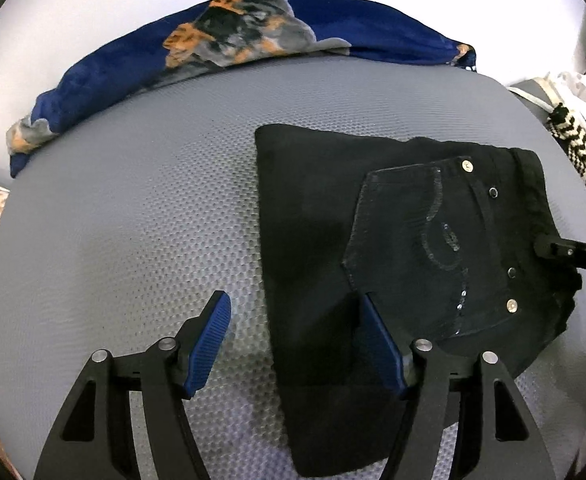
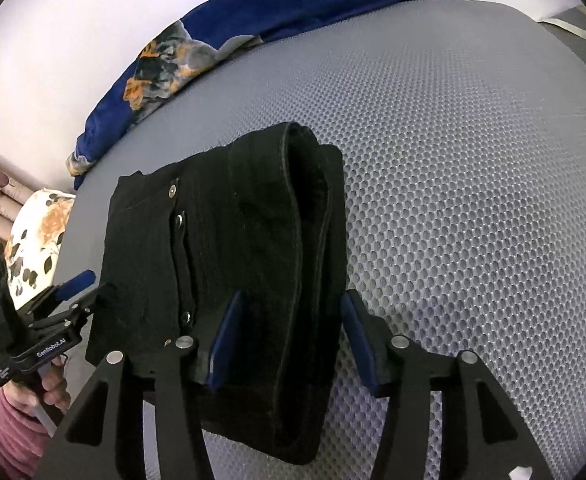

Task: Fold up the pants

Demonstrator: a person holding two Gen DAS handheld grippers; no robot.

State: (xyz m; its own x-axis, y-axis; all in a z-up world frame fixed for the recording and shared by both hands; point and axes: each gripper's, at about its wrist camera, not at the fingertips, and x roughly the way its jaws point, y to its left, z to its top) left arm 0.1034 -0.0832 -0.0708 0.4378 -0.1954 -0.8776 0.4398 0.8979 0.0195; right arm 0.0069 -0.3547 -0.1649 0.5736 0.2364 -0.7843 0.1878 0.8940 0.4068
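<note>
Folded black pants point(image 2: 229, 248) on grey mat point(image 2: 453, 200), between spread right hand-held gripper point(image 2: 289, 344) fingers

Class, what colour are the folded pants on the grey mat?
Black pants, with silver rivets; clearest in the left wrist view.

Black pants point(image 1: 393, 240), grey honeycomb mat point(image 1: 133, 220), navy floral blanket point(image 1: 133, 56)

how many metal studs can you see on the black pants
4 on the pants: silver rivet at the pocket's top corner, dark stud just below, dark stud lower, silver rivet lowest. Folds may hide more.
</note>
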